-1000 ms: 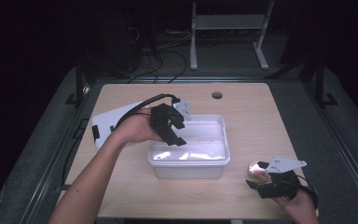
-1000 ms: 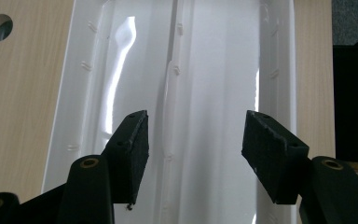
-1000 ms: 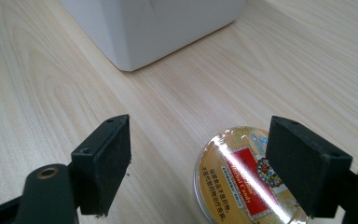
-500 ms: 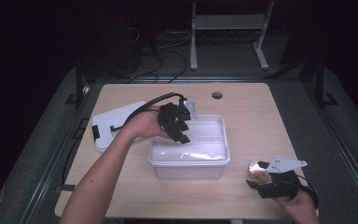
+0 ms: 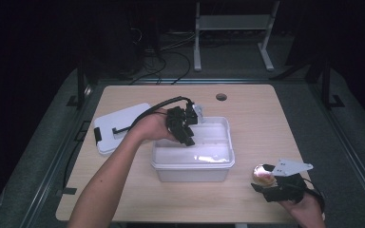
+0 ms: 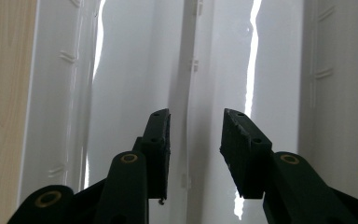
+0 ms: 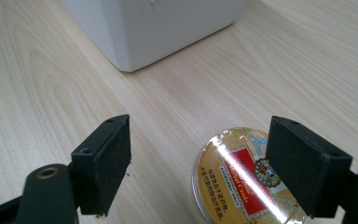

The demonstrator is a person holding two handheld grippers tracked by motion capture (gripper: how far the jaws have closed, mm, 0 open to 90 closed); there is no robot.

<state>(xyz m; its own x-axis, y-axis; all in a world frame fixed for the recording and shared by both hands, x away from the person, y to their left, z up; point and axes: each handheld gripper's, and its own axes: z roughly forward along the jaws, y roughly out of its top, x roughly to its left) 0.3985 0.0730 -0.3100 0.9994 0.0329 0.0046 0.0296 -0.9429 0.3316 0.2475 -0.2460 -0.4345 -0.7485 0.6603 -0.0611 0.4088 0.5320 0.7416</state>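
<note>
Left tongs (image 5: 188, 135) sank into bin (image 5: 218, 164), closing.

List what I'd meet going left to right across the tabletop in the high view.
White lid → left gripper at the near-left rim of the white bin → round tin → right gripper beside that tin.
</note>
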